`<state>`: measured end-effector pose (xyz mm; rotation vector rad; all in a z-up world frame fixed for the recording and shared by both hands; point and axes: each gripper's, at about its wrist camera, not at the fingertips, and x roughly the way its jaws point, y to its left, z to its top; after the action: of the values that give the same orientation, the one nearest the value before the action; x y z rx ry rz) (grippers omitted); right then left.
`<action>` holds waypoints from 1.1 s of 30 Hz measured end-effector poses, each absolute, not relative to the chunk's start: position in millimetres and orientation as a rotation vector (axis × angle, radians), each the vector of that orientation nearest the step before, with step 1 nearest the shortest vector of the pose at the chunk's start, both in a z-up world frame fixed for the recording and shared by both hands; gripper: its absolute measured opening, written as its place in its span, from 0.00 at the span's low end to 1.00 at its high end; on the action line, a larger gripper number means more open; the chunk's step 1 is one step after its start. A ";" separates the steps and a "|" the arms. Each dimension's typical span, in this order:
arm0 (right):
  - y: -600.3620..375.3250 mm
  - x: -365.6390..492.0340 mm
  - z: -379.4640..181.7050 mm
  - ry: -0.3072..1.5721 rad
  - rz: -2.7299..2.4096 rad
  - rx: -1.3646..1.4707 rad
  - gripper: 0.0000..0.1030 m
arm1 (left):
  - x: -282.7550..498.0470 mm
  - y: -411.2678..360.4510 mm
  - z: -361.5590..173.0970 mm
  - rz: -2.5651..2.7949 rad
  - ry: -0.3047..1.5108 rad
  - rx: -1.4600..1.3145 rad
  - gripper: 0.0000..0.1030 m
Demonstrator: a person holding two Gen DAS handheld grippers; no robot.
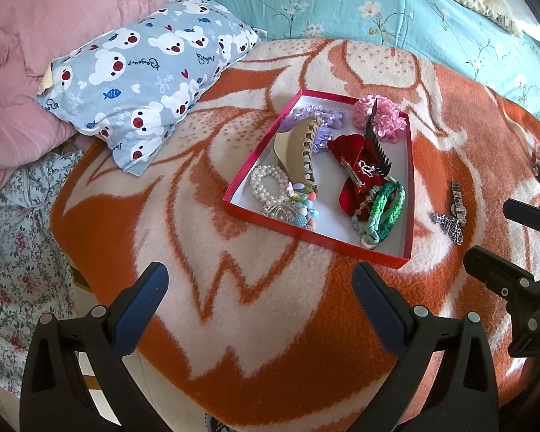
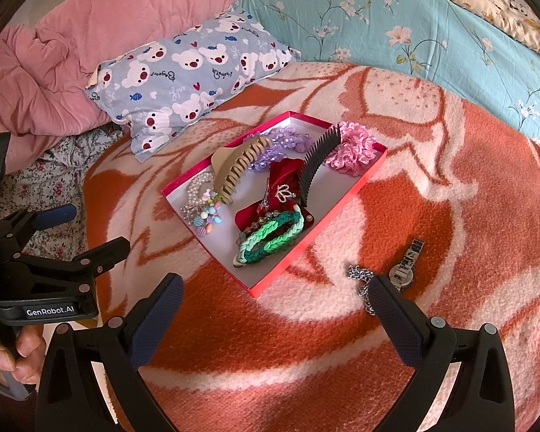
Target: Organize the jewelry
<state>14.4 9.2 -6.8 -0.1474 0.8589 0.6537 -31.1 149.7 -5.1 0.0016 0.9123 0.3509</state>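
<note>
Both pairs of our fingers stand spread wide and hold nothing. Our left gripper [image 1: 261,284] hovers over the orange-and-white woven blanket [image 1: 288,342], with the shallow red cardboard box [image 1: 408,187] lying ahead of it, nearer its right finger [image 1: 378,309] than its left. Our right gripper [image 2: 275,302] has that box [image 2: 342,208] ahead too, its near corner falling between the two fingers.

Inside the box we see a beige plastic claw clip [image 2: 234,172], a black comb [image 2: 316,158], a pink ruffled scrunchie [image 2: 352,151], a green braided bracelet [image 2: 270,241] and a white pearl bracelet [image 1: 268,183].

Outside it, on the blanket, a silver chain necklace [image 2: 358,273] lies just beside our right gripper's right fingertip [image 2: 381,291], partly hidden behind it, and a silver wristwatch [image 2: 405,270] rests close by.
</note>
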 end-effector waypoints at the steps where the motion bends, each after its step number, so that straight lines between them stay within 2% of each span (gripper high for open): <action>1: 9.2 14.5 -6.9 0.859 0.654 -0.148 1.00 | -31.2 149.7 -5.0 0.351 0.912 0.002 1.00; 33: 7.6 20.7 -5.2 0.867 0.653 -0.142 1.00 | -19.3 147.4 -4.0 0.350 0.919 -0.002 1.00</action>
<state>20.7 7.6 -5.2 -0.1420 0.8670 0.6528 -19.3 147.4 -4.0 -0.0021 0.9185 0.3504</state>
